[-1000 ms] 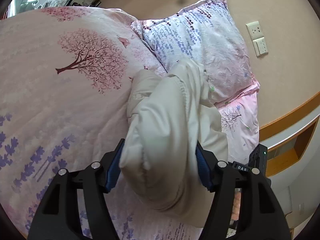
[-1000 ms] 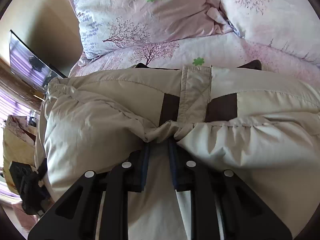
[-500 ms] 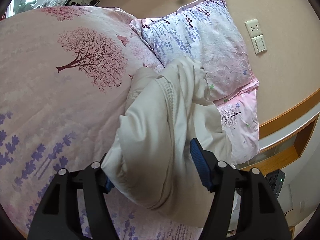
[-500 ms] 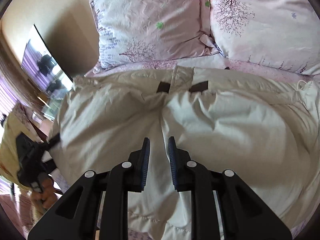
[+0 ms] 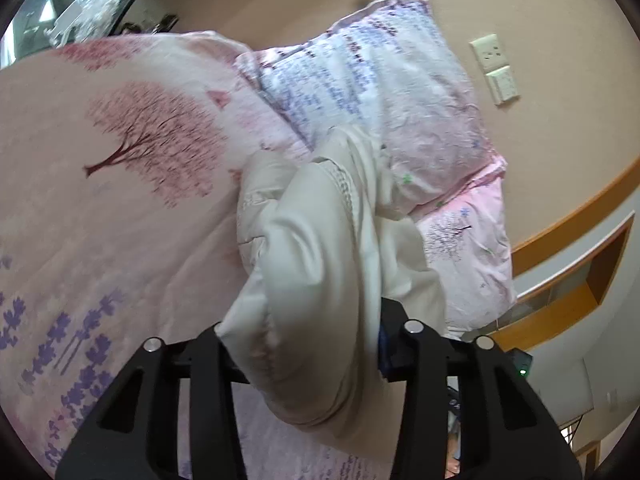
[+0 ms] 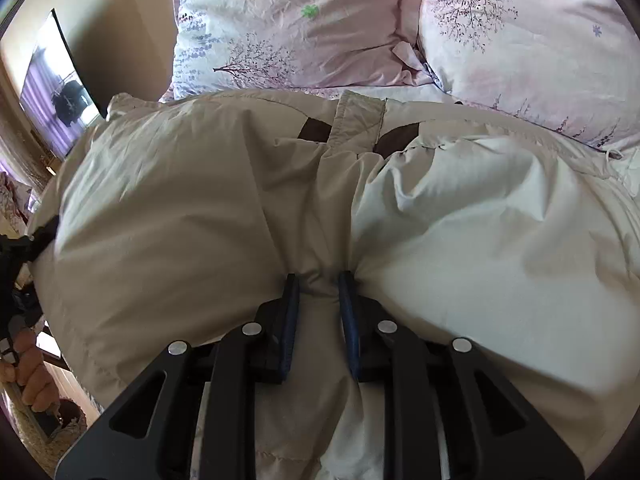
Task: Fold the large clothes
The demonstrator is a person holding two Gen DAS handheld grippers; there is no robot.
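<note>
A cream puffy jacket [image 6: 460, 220] lies bunched on the bed, its collar strip with two brown patches toward the pillows. In the left wrist view the jacket [image 5: 320, 264] bulges up between the fingers of my left gripper [image 5: 300, 344], which is shut on a thick fold; the fingertips are hidden by fabric. My right gripper [image 6: 318, 292] is shut on a pinch of the jacket at its middle seam, with blue pads [image 6: 290, 312] showing on either side.
A pink duvet with tree and lavender prints [image 5: 120, 184] covers the bed. Two flowered pillows [image 6: 304, 24] lean at the headboard wall. Wall sockets [image 5: 496, 68] and a wooden shelf niche [image 5: 580, 280] are at the right. A dark screen [image 6: 56, 84] hangs at left.
The left gripper has closed in on the jacket fold. The right gripper has moved forward over the jacket, its jaws a little wider around more fabric.
</note>
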